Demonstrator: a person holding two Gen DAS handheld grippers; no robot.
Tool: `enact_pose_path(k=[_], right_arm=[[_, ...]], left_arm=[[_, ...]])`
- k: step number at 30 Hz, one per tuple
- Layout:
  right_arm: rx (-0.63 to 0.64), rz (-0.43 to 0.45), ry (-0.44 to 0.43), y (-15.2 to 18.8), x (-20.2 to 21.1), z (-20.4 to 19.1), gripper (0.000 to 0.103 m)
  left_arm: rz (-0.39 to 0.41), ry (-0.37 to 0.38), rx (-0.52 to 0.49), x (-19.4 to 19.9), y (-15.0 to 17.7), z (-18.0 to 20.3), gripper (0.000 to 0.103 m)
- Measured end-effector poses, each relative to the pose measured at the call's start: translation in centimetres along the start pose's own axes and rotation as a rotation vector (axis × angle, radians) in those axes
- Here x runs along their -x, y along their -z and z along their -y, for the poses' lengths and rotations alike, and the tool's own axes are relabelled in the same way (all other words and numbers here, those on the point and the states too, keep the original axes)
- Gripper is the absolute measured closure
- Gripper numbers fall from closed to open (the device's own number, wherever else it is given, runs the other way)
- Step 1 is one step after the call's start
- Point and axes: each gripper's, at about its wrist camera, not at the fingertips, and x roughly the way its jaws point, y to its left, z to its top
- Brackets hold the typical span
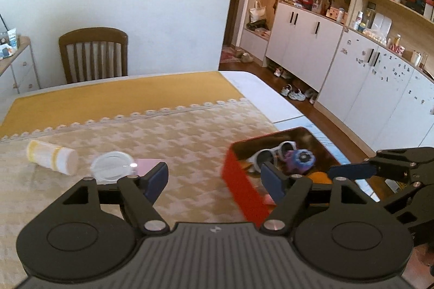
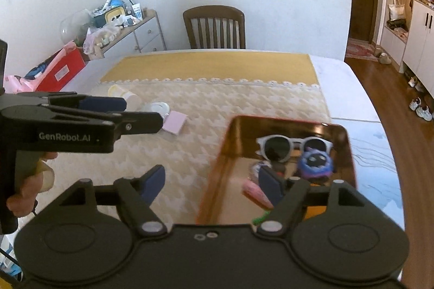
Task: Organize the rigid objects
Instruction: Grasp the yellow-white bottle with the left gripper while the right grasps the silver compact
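Note:
A red tin box [image 1: 238,188] [image 2: 284,122] stands open at the table's right side. Inside lie white sunglasses [image 1: 271,153] [image 2: 293,144], a purple-blue toy [image 1: 302,157] [image 2: 314,164], a pink piece [image 2: 256,194] and something orange [image 1: 320,177]. Left of the box, on the cloth, rest a white-and-yellow bottle [image 1: 51,157] [image 2: 124,95] on its side, a clear round lid [image 1: 111,165] [image 2: 158,108] and a pink pad [image 1: 147,164] [image 2: 175,122]. My left gripper [image 1: 214,180] [image 2: 141,112] is open and holds nothing. My right gripper [image 2: 213,184] [image 1: 350,171] is open and holds nothing, one finger over the box.
A wooden chair [image 2: 214,27] stands at the table's far side. A cluttered dresser [image 2: 135,28] and a red carton [image 2: 61,72] are at the left. White cabinets [image 1: 339,66] and shoes [image 1: 295,93] line the floor past the table's right edge [image 2: 360,88]. A hand [image 2: 27,186] grips the left gripper's handle.

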Motion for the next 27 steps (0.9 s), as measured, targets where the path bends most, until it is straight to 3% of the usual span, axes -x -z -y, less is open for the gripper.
enact_pose_path(k=[4,7,18,23,27], right_arm=[[-0.023,0.015,0.012,-0.8,-1.3,-2.3,0.012],[-0.045,0.034,0.026,-1.4,-2.1,-3.7,0.002],[-0.110,0.009,0.094,-3.4,-6.6,-7.1,0.000],[-0.058,0.001,0.079,-4.3,-8.9,-9.3,0.000],[0.008,-0.011,0.065,-5.2,-10.9,-10.8,0.000]], left_arm=[[0.022,-0.021,-0.019,0.8,0.3,-2.8,0.020],[0.033,-0.020,-0.041,1.0,0.4,-4.9,0.019],[0.029,-0.050,-0.060,-0.8,1.1,-12.0,0.019],[0.023,-0.094,0.010,-2.1,0.6,-16.2,0.019],[-0.024,-0.131,0.130,-3.6,-0.3,-19.9,0.019]])
